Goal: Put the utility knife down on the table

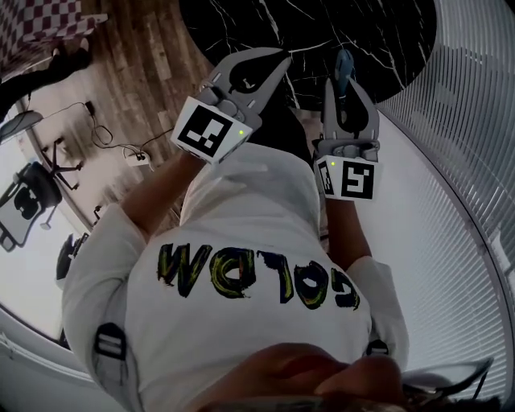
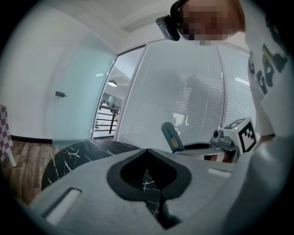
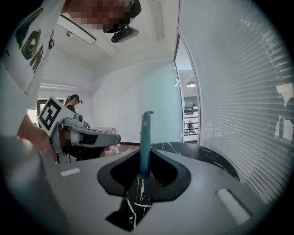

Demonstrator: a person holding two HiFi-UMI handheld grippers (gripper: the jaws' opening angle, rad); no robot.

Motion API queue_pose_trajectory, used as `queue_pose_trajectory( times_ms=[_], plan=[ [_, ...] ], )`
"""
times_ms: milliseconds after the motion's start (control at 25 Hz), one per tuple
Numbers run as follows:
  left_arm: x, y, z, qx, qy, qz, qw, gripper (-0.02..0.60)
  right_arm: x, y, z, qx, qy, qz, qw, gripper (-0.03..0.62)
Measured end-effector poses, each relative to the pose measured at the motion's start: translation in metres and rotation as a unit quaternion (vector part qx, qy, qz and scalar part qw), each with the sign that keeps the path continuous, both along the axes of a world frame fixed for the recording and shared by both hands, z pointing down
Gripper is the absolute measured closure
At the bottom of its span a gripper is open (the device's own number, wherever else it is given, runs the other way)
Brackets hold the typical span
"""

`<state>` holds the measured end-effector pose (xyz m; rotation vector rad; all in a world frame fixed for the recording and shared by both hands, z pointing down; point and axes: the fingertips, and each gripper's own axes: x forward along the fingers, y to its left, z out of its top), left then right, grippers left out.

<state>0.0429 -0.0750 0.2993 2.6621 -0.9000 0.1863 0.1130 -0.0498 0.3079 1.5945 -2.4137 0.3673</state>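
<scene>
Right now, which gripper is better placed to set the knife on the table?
Right. The right gripper is shut on the knife above the table; the left gripper is shut and empty.

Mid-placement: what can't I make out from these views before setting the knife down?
- Lower end of the utility knife: right gripper view, buried inside the right gripper; head view, too small.
- Gap from knife to table: head view, the gripper covers it.
- Table's near edge: head view, behind the person's shirt.
</scene>
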Motion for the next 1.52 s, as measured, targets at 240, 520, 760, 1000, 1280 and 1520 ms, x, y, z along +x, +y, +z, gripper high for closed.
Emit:
queue_pose_trajectory(
  times_ms=[240,520,760,1000,1280,1520],
  plan=[
    [-0.001,0.0,0.034,-0.026,-0.017,0.007,0.9995,0.578,-0.001,-0.003,0.033,-0.031,0.014,-0.012,0.999,0.522],
    [0.002,0.0,0.072,-0.048,-0.029,0.015,0.9983,0.578,0.001,0.0,0.078,-0.074,0.023,-0.017,0.997,0.522],
    [0.006,0.004,0.107,-0.064,-0.04,0.025,0.9968,0.578,0.005,0.0,0.121,-0.111,0.036,-0.017,0.993,0.522],
    [0.005,0.012,0.146,-0.088,-0.053,0.028,0.9943,0.578,0.004,0.005,0.166,-0.146,0.045,-0.03,0.988,0.522],
    [0.001,0.025,0.193,-0.121,-0.069,0.027,0.9898,0.578,-0.002,0.013,0.214,-0.187,0.055,-0.042,0.98,0.522],
    [0.001,0.034,0.229,-0.144,-0.079,0.027,0.986,0.578,-0.007,0.018,0.248,-0.218,0.065,-0.058,0.972,0.522]
  ],
)
